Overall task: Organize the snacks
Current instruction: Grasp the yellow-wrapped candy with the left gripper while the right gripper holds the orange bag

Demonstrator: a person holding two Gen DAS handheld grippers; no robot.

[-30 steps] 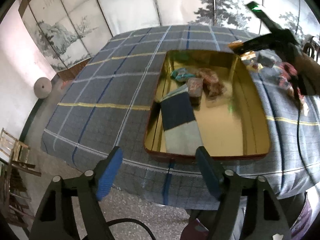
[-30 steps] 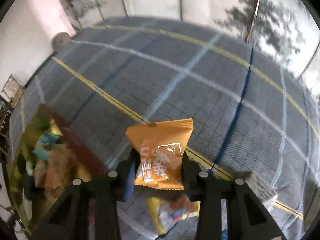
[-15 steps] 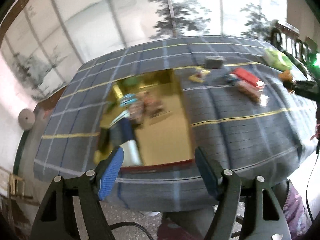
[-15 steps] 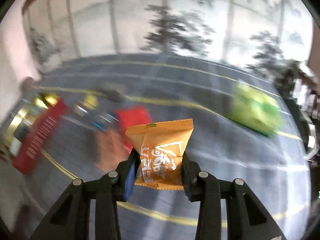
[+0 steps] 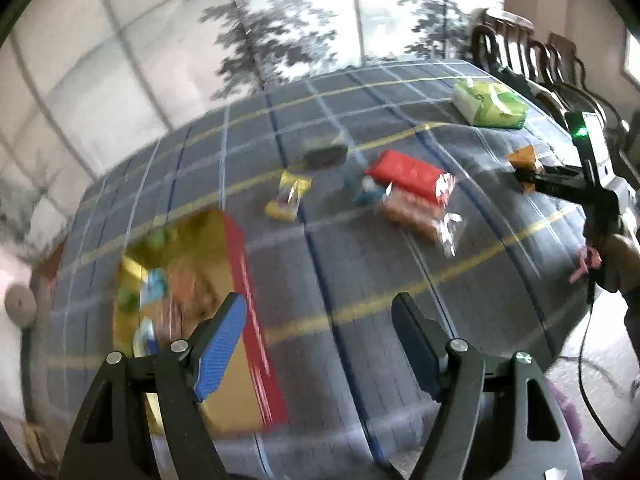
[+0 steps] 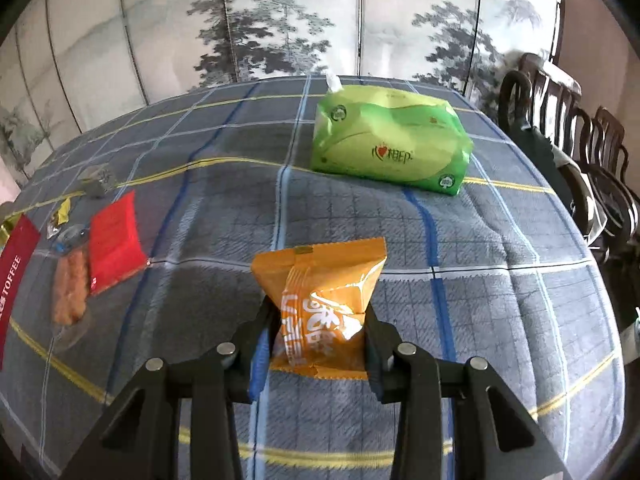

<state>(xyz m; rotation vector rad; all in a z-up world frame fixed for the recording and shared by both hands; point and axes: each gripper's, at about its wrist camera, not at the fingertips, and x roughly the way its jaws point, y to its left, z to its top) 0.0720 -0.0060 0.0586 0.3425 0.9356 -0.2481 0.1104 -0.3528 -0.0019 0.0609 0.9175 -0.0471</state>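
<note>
Right wrist view: my right gripper (image 6: 316, 330) fingers pinch the orange snack packet (image 6: 320, 300) above the counter (image 6: 500, 320); left gripper (image 5: 316, 344) gapes empty. Next, I'd carry it toward the tin (image 5: 256, 320) at nine o'clock.

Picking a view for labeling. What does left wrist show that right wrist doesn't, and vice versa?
Left wrist only: the open tin's gold inside with snacks in it, the empty left gripper, the right gripper from outside.

Right wrist only: the orange packet's front, clamped between the pads, and the tin's TOFFEE lettering.

Both: green pack, red packet, clear-wrapped snack, yellow candy, plaid cloth, chairs, painted screen.
</note>
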